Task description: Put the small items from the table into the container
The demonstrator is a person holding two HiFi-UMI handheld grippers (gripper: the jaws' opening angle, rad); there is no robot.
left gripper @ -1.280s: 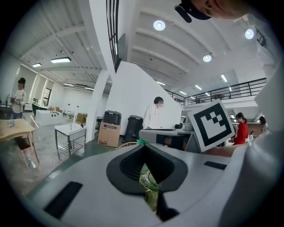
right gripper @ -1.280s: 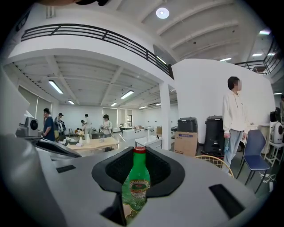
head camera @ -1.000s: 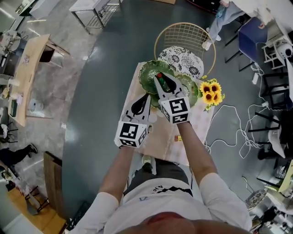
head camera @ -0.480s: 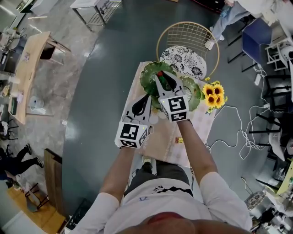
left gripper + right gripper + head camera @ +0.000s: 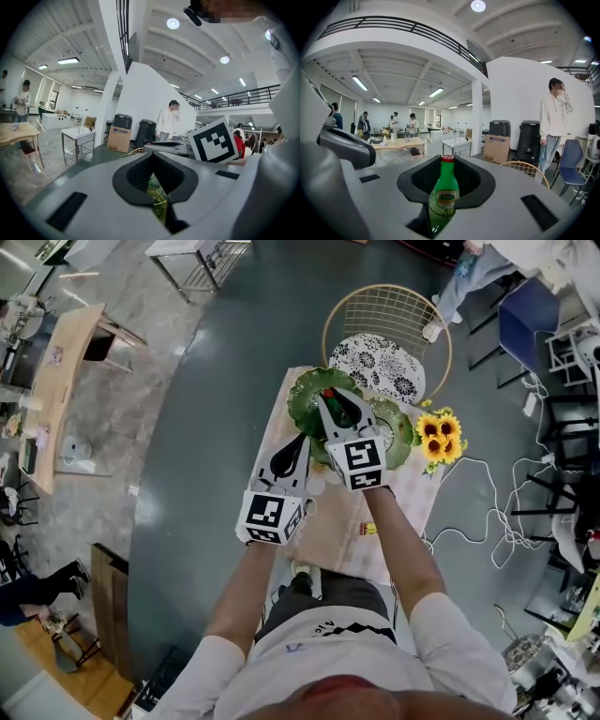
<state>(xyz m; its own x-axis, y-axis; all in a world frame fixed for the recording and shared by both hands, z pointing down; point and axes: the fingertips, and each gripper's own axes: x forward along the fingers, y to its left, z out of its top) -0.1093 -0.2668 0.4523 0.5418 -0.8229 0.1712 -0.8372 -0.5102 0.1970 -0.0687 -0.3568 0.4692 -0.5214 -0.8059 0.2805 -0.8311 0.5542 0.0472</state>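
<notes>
A small green bottle [image 5: 445, 194] with a red cap [image 5: 327, 392] stands upright between the jaws of my right gripper [image 5: 332, 404], which is shut on it. The gripper holds it over the leaf-shaped green dish [image 5: 305, 395] at the far end of the cloth-covered table [image 5: 333, 521]. A second green dish [image 5: 399, 425] lies to its right. My left gripper [image 5: 289, 454] hovers lower left of the dishes with its jaws together and nothing in them. In the left gripper view only a sliver of green dish [image 5: 157, 199] shows through the slit.
Sunflowers [image 5: 436, 432] stand at the table's right edge. A small yellow and red item [image 5: 367, 528] lies on the cloth near my right forearm. A gold wire chair [image 5: 386, 320] with a patterned cushion [image 5: 375, 362] stands behind the table. Cables [image 5: 487, 512] trail on the floor at the right.
The right gripper with the bottle has sunk slightly over the green dish. The left gripper has stayed where it was.
</notes>
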